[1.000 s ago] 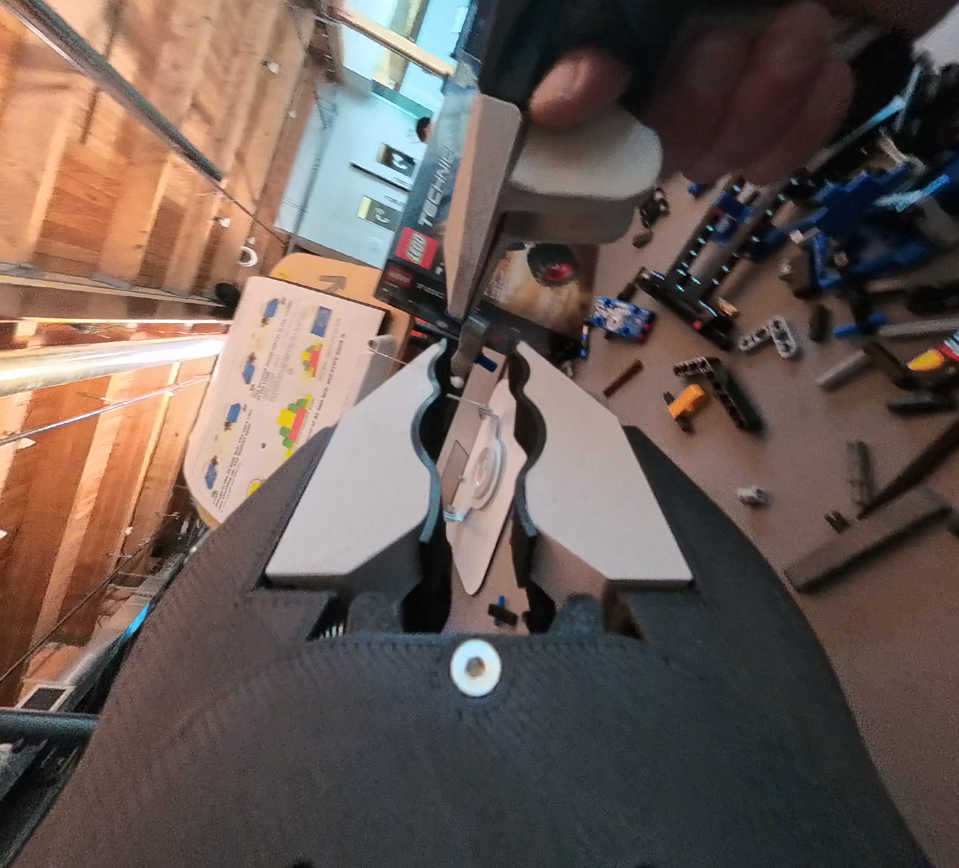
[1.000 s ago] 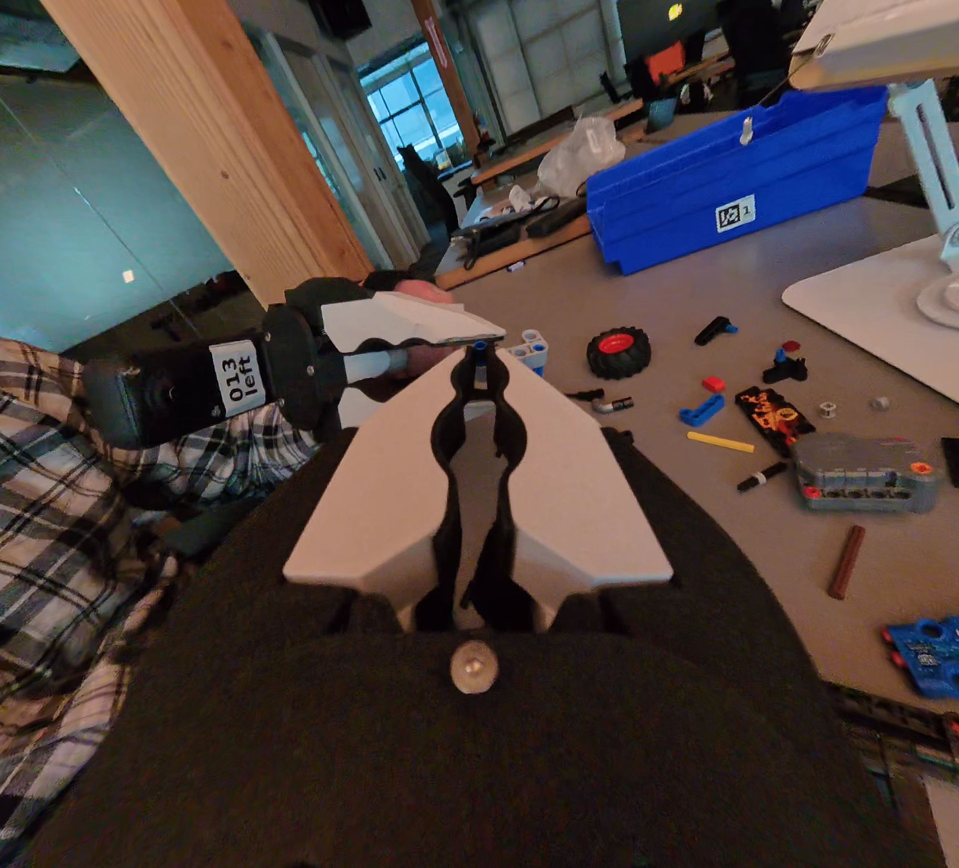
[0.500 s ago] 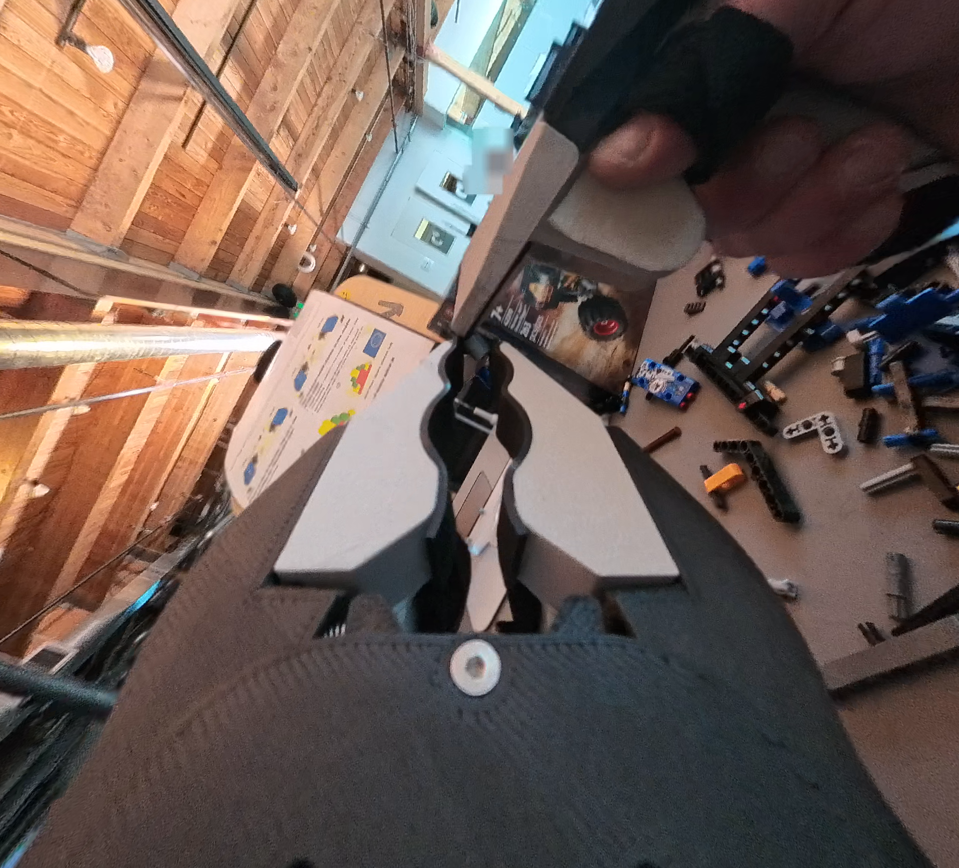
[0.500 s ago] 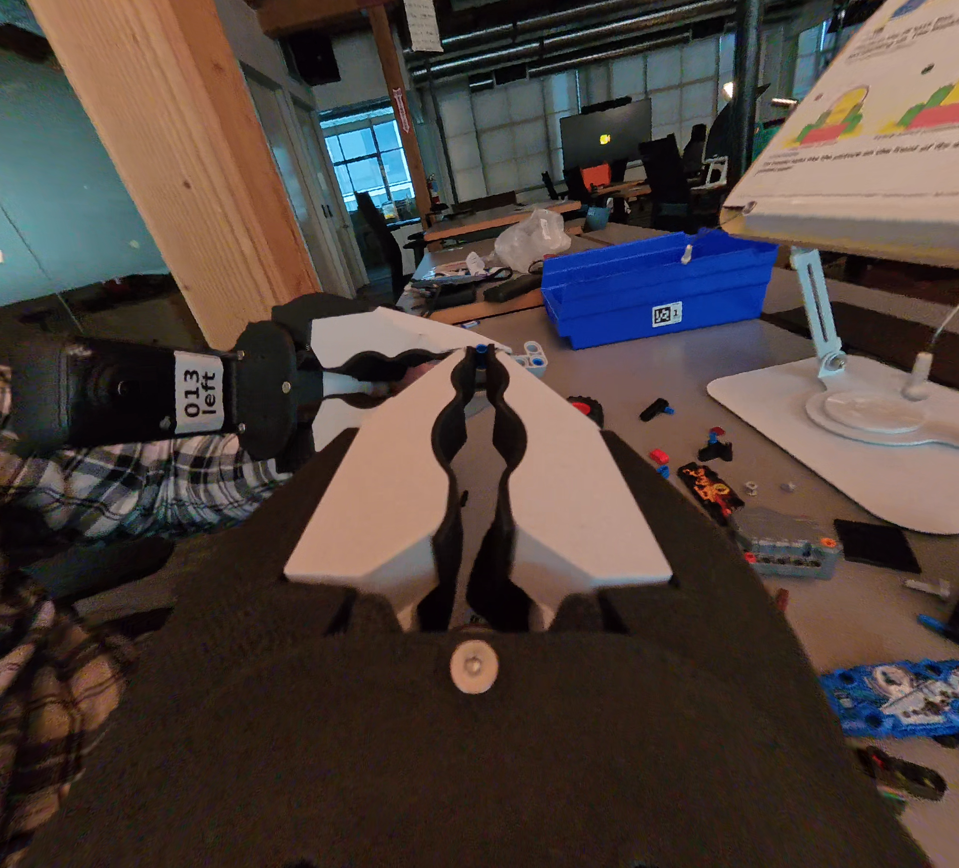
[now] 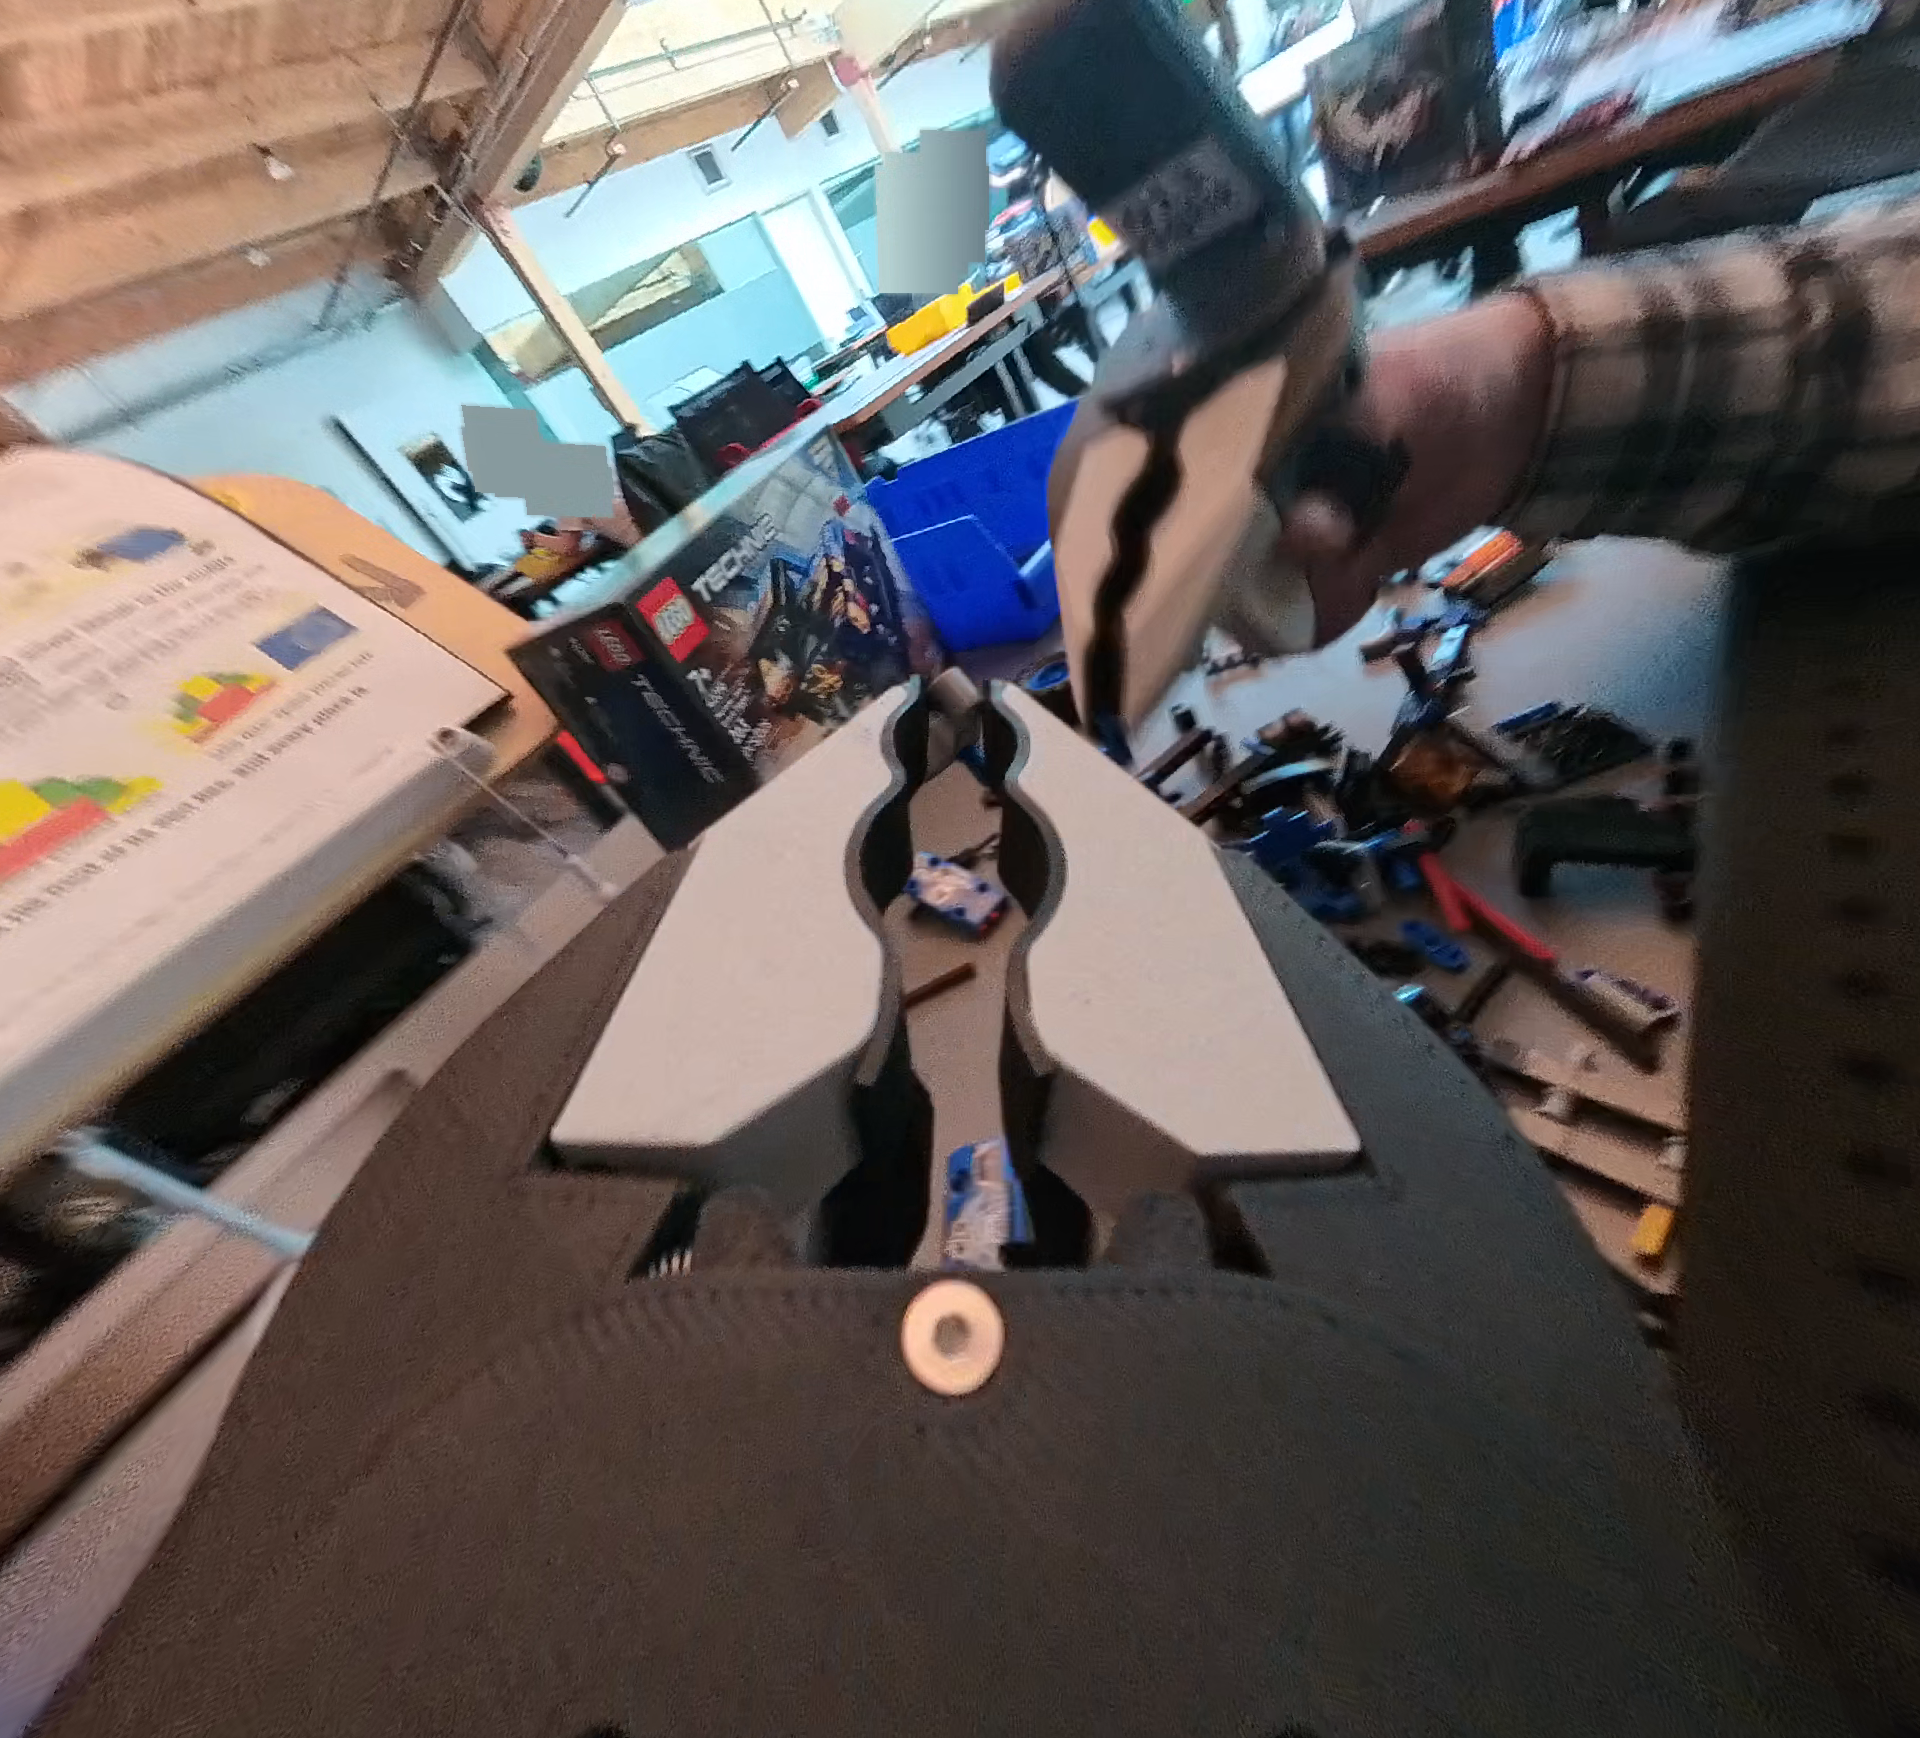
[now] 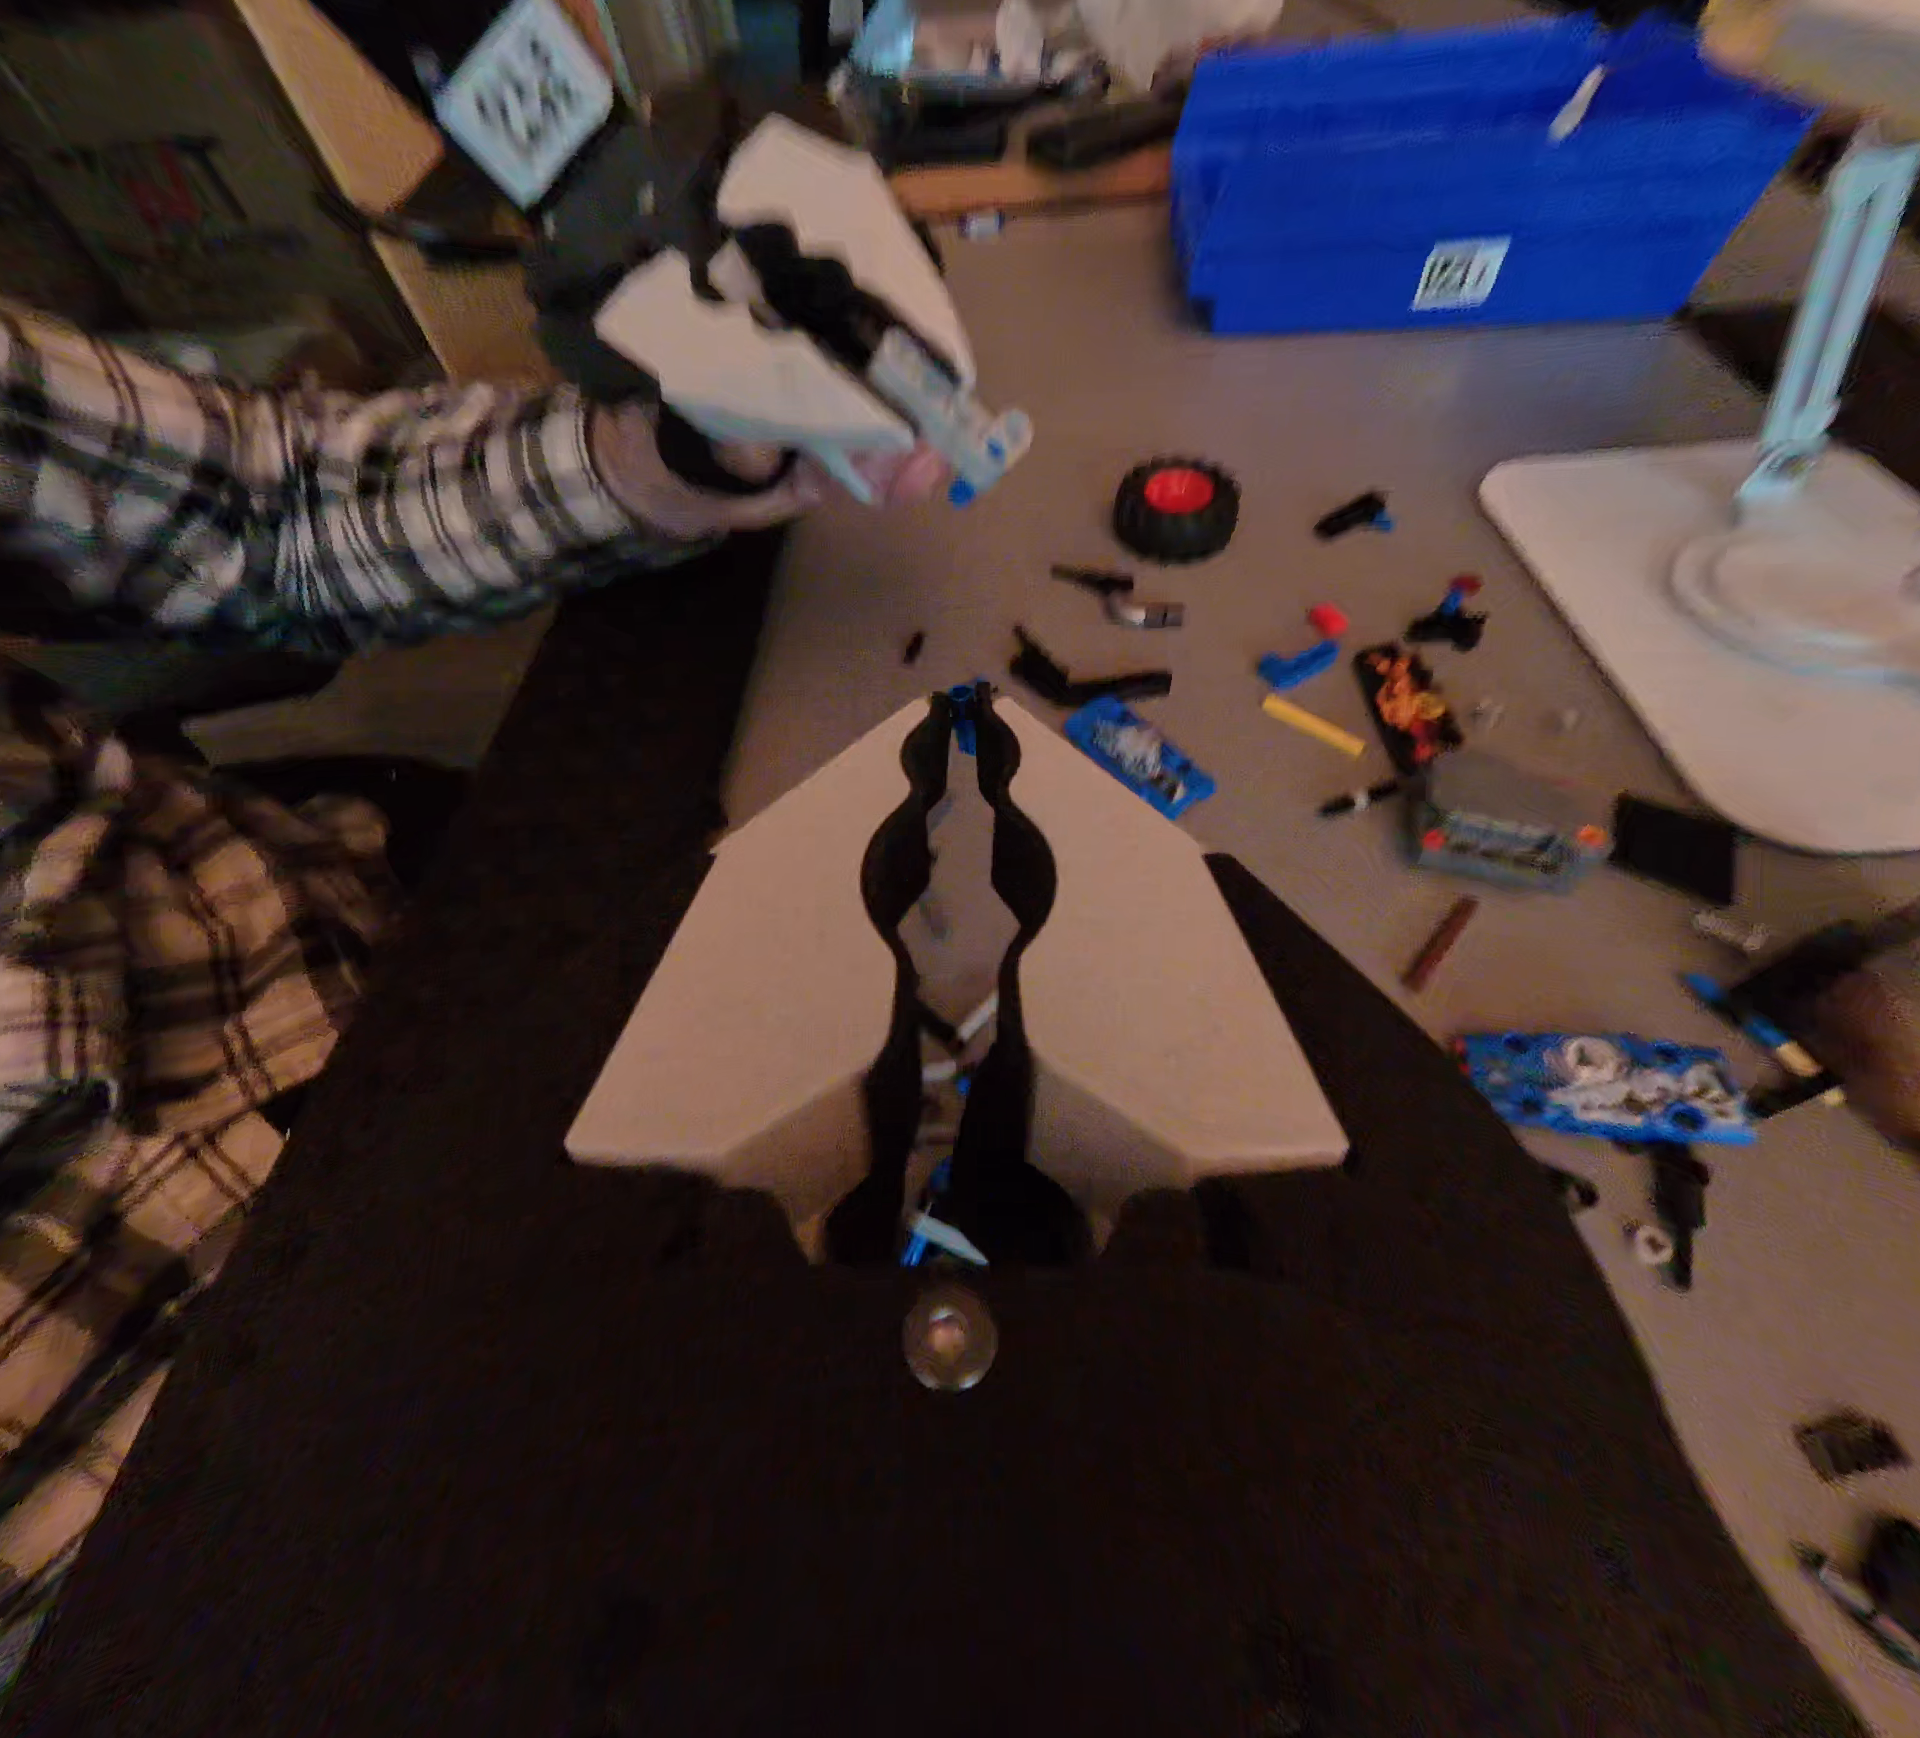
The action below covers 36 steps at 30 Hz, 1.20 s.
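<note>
My left gripper (image 5: 951, 720) is shut on a small light-grey beam (image 5: 951, 689) held at its fingertips above the table. In the right wrist view the left gripper (image 6: 914, 429) is at the upper left, and the grey beam (image 6: 985, 426) sticks out of it with a blue pin at its end. My right gripper (image 6: 966, 709) is shut on a small blue pin (image 6: 972, 724). In the left wrist view the right gripper (image 5: 1107, 712) points down, just right of my left fingertips. The two grippers are apart.
The grey table (image 6: 1039, 441) is strewn with loose building-toy parts: a black wheel with a red hub (image 6: 1174, 509), blue panels (image 6: 1138, 753), a grey battery box (image 6: 1496, 841). A blue bin (image 6: 1455, 171), a white stand base (image 6: 1662, 649), a toy box (image 5: 748, 649) and an instruction sheet (image 5: 187, 712) stand around.
The grippers were tip to tip; now they have drawn apart. The grey beam stays in the left gripper, the blue pin in the right. Both views have swung down toward the table.
</note>
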### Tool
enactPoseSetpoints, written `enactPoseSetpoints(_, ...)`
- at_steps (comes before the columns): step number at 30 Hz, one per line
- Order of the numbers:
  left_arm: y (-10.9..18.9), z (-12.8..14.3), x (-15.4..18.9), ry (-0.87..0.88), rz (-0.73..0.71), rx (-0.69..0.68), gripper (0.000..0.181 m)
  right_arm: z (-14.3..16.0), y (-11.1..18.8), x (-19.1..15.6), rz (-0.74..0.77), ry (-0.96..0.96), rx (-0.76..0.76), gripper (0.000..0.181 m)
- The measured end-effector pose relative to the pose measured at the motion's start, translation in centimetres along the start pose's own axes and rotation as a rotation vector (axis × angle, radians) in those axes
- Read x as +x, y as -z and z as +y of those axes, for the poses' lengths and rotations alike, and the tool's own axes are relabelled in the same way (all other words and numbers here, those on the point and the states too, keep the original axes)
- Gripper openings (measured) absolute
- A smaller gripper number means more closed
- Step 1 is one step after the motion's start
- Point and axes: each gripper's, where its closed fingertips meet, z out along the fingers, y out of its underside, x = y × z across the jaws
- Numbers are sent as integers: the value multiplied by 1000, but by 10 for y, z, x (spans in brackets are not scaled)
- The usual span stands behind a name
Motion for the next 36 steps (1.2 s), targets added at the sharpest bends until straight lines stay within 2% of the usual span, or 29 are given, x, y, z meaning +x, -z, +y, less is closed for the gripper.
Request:
enactPoseSetpoints(2,0,1,-2,146,39,37,7,29,-12,-3,-20,-11,-134,16)
enactPoseSetpoints(5,-4,2,-2,310,89,70,7,43,-20,5,52,54,-206,20)
enactPoseSetpoints(7,-7,-2,2,356,113,94,8,25,-23,-3,2,-14,-96,16)
enactPoseSetpoints(10,-12,-1,5,317,90,98,7,-13,-18,-4,-46,-155,147,13)
enactPoseSetpoints(12,-13,-7,3,307,63,134,7,-26,-13,-2,-89,-240,246,12)
enactPoseSetpoints(18,-13,-16,2,269,23,189,7,-35,-9,-2,-145,-347,348,5)
enactPoseSetpoints(21,-16,-17,7,236,17,194,8,-36,-10,-1,-110,-323,361,2)
enactPoseSetpoints(24,-17,-11,5,184,-12,145,11,-32,-7,7,12,-214,306,1)
enactPoseSetpoints(27,-15,-6,-2,180,-32,105,28,-28,2,15,236,56,161,1)
enactPoseSetpoints(30,-21,1,1,177,-12,35,33,-16,0,19,368,260,-3,1)
enactPoseSetpoints(32,-26,11,6,154,4,-37,25,-10,-2,18,413,361,-76,1)
enactPoseSetpoints(33,-28,17,9,140,7,-75,15,-10,-4,17,424,403,-93,1)
enactPoseSetpoints(36,-27,15,9,153,10,-65,12,-11,-4,14,455,466,-120,1)
